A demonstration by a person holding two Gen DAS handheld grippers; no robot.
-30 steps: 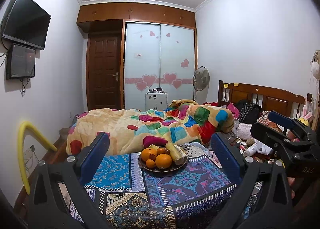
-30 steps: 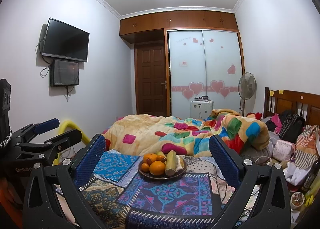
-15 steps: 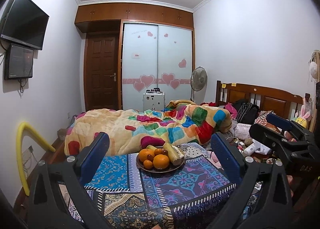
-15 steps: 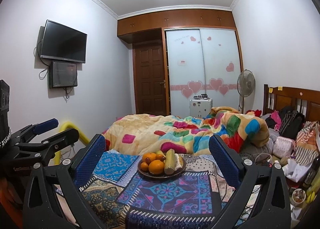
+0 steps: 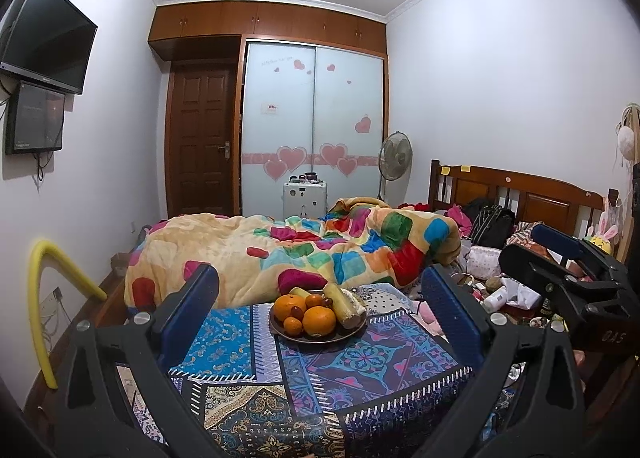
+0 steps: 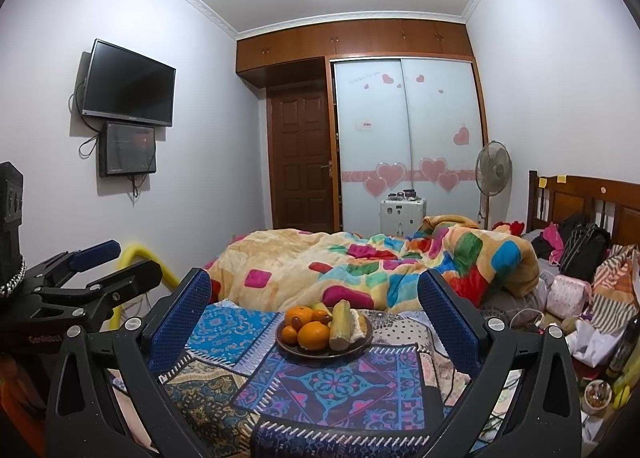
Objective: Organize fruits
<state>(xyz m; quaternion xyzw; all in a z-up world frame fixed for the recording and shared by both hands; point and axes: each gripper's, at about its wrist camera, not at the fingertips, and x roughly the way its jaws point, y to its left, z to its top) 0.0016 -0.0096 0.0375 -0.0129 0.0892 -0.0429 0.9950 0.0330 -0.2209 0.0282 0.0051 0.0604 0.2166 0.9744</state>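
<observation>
While both grippers are hovering over the patterned blue patchwork cloth, nothing is being gripped. Far left in the left wrist view, a curved yellow foam tube is leaning by the wall. Next, the left gripper is sitting with jaws spread wide, empty, its blue ribbed pads framing the dark round plate. On that plate, large oranges and small oranges are lying at the left side, small reddish fruits in the middle (too small to identify, maybe dates), and a pale yellow-green stalk piece at the right. Behind, a multicoloured patchwork quilt is bunching on the bed. Far right, the right gripper is poking into view.

In the right wrist view, the left gripper is showing at left, the right gripper is gaping wide, holding nothing, with the plate centred between its pads.
</observation>
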